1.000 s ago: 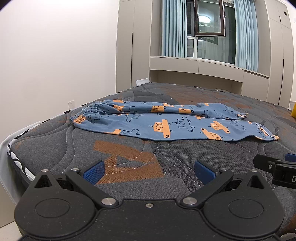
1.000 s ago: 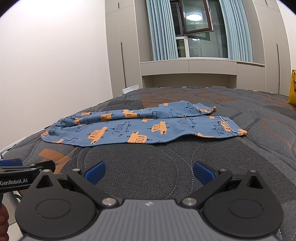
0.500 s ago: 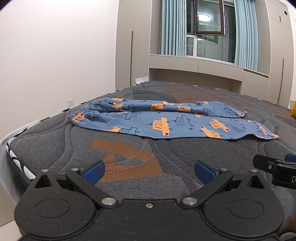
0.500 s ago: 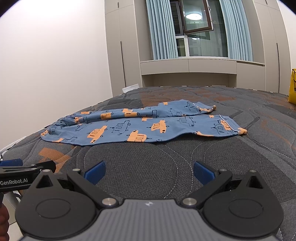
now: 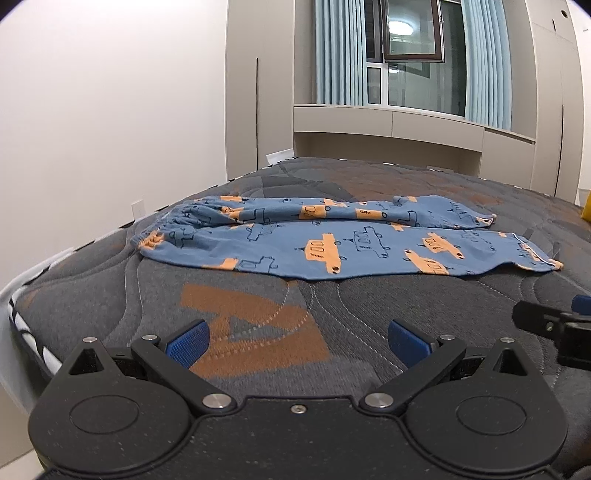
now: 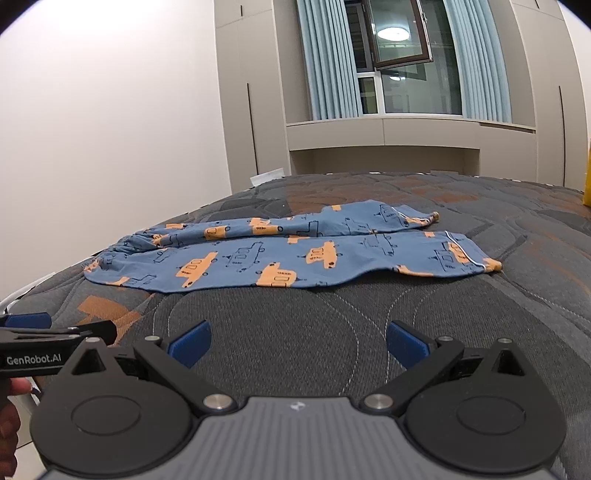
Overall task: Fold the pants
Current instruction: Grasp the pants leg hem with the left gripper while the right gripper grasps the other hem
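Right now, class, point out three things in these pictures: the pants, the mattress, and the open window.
pants [image 5: 332,247], left wrist view, on the near leg's middle.
mattress [image 6: 295,339], right wrist view, on bare quilted fabric in front of the pants.
open window [image 6: 399,33], right wrist view, on the tilted pane's glass.

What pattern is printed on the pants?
The pants are blue with orange and outlined vehicles, clearest in the left wrist view.

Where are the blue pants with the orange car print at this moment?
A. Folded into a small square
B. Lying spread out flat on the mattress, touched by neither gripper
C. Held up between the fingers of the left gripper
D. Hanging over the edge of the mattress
B: the pants lie at full length on the mattress, ahead of the open left gripper and right gripper.
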`<action>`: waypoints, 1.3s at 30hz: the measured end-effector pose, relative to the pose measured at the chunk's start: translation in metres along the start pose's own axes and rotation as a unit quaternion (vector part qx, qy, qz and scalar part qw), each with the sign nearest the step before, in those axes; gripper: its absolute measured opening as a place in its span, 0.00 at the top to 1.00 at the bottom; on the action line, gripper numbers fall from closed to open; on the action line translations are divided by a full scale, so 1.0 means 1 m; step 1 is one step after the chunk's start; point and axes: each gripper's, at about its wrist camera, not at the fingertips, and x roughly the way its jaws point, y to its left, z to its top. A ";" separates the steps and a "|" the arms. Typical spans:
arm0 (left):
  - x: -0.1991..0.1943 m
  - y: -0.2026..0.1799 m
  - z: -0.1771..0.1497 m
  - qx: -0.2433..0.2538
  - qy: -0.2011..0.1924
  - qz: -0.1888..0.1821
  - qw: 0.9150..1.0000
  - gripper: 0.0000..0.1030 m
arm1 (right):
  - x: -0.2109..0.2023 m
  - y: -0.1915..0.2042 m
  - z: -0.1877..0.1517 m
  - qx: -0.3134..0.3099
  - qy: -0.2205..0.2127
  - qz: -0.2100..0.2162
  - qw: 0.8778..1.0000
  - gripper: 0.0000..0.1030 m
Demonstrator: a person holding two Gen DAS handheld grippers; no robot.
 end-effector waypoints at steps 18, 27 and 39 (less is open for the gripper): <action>0.113 0.095 0.130 0.093 -0.054 0.103 0.989 0.00 | 0.103 -0.044 0.114 -0.142 0.015 0.166 0.976 0.00; 0.227 0.141 0.208 0.148 -0.032 0.063 0.986 0.00 | 0.237 -0.038 0.180 -0.238 0.057 0.210 0.947 0.00; 0.361 0.167 0.234 0.212 0.083 -0.105 0.968 0.03 | 0.411 -0.027 0.226 -0.240 0.168 0.252 0.922 0.25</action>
